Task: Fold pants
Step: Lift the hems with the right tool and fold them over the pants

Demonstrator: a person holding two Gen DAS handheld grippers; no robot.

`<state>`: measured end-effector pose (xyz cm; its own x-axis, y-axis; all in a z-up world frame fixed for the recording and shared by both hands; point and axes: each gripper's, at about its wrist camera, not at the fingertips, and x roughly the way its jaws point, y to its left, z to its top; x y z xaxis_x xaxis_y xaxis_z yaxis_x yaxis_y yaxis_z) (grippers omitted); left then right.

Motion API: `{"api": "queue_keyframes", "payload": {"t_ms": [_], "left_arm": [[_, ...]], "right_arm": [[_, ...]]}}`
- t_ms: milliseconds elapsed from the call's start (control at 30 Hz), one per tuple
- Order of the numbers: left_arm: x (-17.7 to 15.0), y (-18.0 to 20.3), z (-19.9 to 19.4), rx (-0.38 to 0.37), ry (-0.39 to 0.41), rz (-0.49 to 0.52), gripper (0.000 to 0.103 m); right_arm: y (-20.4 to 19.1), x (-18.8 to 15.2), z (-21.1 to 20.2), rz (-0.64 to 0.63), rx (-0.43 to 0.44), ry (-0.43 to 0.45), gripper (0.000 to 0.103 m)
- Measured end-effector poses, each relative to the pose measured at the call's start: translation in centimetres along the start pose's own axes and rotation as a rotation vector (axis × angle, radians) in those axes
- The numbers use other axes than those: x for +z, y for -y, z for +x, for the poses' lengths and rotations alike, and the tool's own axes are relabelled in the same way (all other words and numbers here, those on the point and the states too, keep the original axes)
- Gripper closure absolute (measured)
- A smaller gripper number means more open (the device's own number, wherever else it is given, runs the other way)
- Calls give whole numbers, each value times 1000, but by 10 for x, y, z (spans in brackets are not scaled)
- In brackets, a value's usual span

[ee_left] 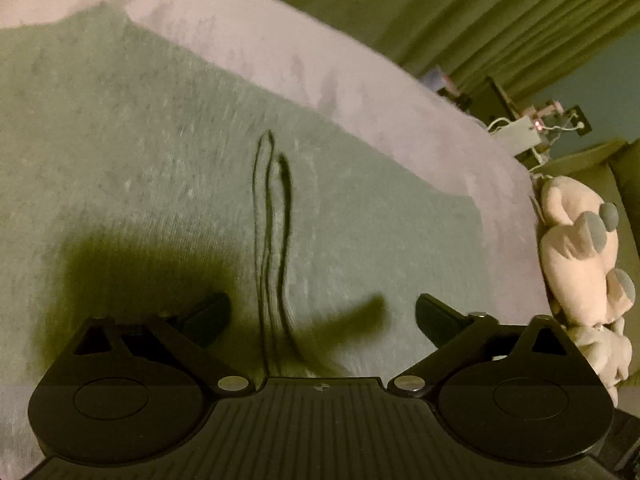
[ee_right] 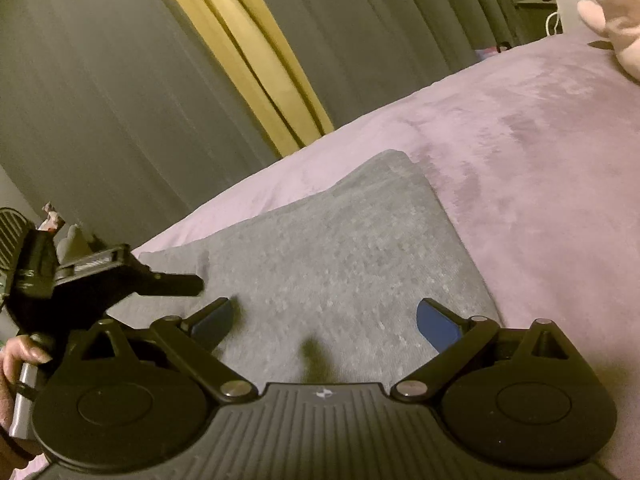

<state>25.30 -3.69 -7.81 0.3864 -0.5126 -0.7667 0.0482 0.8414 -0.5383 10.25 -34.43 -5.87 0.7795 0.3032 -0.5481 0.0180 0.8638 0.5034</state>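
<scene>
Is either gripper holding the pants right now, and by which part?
Nothing is held. The left gripper and right gripper are both open above the grey pants, with no fabric between their fingers.

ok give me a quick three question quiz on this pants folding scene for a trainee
1. True or false: the left gripper is clamped on the drawstring.
2. Multiple choice: what do the grey pants lie on? A) a wooden floor B) a pink blanket C) a glass table
3. Fill in: beside the blanket's edge, in the left wrist view, sits a plush ____.

Key
1. False: its jaws stand wide apart above the fabric, and the drawstring lies loose on the pants between them.
2. B.
3. Toy. The right gripper is open too.
</scene>
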Motion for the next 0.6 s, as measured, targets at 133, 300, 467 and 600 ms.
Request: {"api": "queue_keyframes", "payload": {"t_ms": [133, 300, 467, 600], "left_arm": [[5, 1, 9, 24, -19, 33, 44], [9, 5, 11, 48, -25, 80, 69], [4, 4, 14, 48, -20, 97, 59], [2, 14, 16, 64, -22, 142, 50]], "right_arm": [[3, 0, -2, 10, -3, 15, 5], [4, 2, -3, 15, -35, 47, 5], [6, 2, -1, 15, -63, 56, 5], [3, 2, 1, -8, -86, 49, 5]]}}
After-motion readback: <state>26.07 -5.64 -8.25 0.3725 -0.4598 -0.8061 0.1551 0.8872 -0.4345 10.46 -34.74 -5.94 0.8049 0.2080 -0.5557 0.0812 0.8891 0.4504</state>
